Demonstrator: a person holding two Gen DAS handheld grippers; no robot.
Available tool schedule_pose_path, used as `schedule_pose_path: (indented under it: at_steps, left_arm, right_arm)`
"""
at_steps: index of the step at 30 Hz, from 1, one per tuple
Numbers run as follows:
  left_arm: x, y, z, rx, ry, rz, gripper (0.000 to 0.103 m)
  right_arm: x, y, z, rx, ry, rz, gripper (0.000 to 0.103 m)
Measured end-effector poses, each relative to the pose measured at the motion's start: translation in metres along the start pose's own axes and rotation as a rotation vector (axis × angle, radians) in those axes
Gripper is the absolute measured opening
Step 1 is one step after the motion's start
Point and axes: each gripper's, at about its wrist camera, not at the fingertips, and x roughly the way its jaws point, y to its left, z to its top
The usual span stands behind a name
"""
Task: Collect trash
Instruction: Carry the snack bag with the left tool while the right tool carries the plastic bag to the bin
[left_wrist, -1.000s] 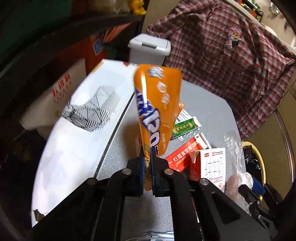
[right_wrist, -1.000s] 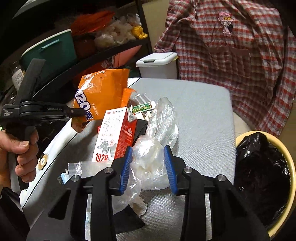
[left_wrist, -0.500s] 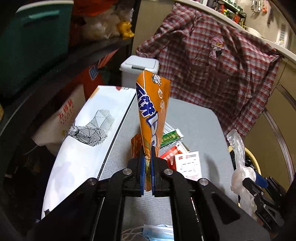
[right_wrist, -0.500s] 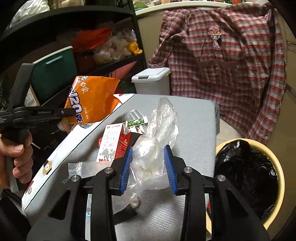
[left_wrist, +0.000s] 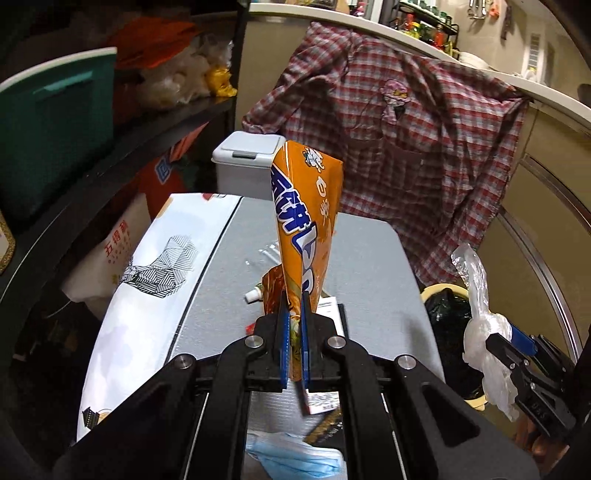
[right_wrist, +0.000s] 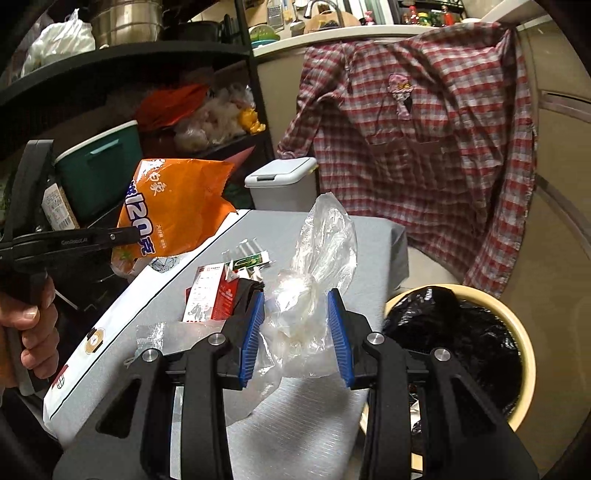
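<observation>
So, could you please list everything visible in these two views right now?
Orange snack bag: one, orange with blue lettering, held up over the table's left side.
Clear crumpled plastic bag: one, transparent, between the right jaws.
Red-and-white carton: one, lying on the grey table.
Green-labelled packet: one, mid-table.
Blue face mask: one, near table edge.
Cream bin with black liner: one, right of the table.
Grey lidded bin: one, behind the table.
Red plaid shirt: one, hanging behind.
Left gripper: shut on the snack bag.
Right gripper: holding the plastic bag.
</observation>
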Motion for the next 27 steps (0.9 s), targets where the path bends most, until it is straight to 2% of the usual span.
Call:
schedule_pose_path:
  at_steps: [17,27]
  left_arm:
    - [-0.013,-0.04,-0.008,0.058,-0.023,-0.043,0.005]
    - [-0.014,-0.067,-0.011,0.093,-0.027,-0.095,0.005]
  right_arm:
    - [-0.033,-0.033,0.001,0.042,-0.062,-0.071,0.036]
    - [-0.047,-0.057,0.001,0.059,-0.084,-0.128,0.036]
